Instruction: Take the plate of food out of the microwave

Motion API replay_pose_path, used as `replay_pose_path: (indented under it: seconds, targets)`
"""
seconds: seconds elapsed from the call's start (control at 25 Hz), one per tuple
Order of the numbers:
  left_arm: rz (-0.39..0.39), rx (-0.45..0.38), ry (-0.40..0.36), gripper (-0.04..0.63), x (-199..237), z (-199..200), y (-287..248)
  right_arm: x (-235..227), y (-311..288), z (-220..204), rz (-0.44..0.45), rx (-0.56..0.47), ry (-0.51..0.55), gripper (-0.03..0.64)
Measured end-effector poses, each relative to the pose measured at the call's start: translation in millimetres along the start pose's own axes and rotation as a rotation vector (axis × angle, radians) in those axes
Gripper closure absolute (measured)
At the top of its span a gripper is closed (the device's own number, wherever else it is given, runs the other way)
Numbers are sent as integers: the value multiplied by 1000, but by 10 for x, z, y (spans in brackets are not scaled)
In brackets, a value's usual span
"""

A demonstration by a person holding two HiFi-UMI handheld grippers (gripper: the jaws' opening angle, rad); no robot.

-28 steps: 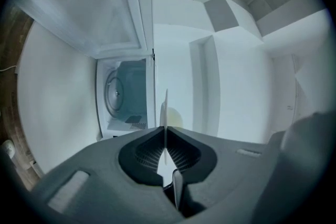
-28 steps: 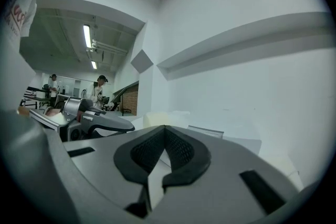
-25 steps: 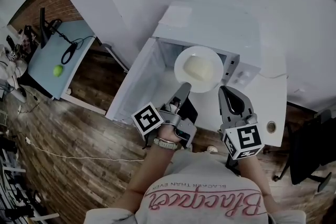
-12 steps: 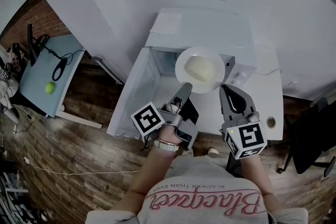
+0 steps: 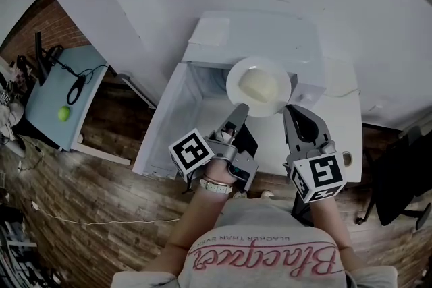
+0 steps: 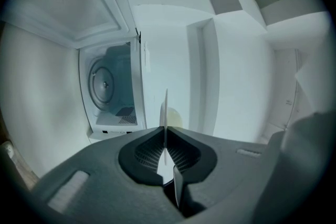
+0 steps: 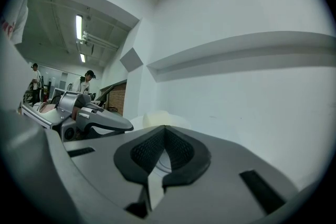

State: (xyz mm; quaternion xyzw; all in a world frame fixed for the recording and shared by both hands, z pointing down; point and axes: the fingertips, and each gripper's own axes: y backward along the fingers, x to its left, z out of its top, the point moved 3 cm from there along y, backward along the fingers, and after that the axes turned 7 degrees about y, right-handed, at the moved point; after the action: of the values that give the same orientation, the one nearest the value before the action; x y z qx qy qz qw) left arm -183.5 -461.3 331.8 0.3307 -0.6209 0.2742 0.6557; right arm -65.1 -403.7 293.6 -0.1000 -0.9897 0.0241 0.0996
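The microwave (image 5: 256, 30) stands on a white bench (image 5: 341, 125) against a white wall, and its door (image 5: 165, 125) is swung wide open to the left. The plate (image 5: 231, 88) is out of the cooking chamber. It hangs in the air in front of the microwave's opening, roughly level, with a pale lump of food (image 5: 260, 85) lying in the middle of it.

The left hand-held gripper (image 5: 239, 108) carries the plate. Its jaws are pinching the near rim, and in the left gripper view the plate (image 6: 166, 105) shows edge-on as a thin white line squeezed between the two dark pads (image 6: 149, 152). In that same view the chamber of the microwave (image 6: 123, 113) is seen off to the left, and the round turntable (image 6: 102, 84) is visible inside it.

The right hand-held gripper (image 5: 289, 111) is on the other side, with its tip just beside the right part of the plate's rim. Its jaws are pressed together, tip against tip, with nothing visible between them in the right gripper view (image 7: 164, 127). Whether the tip touches the rim, the views do not show. The food (image 7: 157, 118) and the left hand-held gripper (image 7: 100, 119) appear just past these jaws.

Far to the left, on the wooden floor (image 5: 101, 179), stands a small table (image 5: 47, 88) with a green ball (image 5: 63, 114) on it.
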Motion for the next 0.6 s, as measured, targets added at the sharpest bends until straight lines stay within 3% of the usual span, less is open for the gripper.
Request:
replay_pose_path:
  seconds: [0.6]
  targets:
    - [-40, -42, -16, 578, -105, -49, -125, 2, -30, 87, 48, -53, 24, 606]
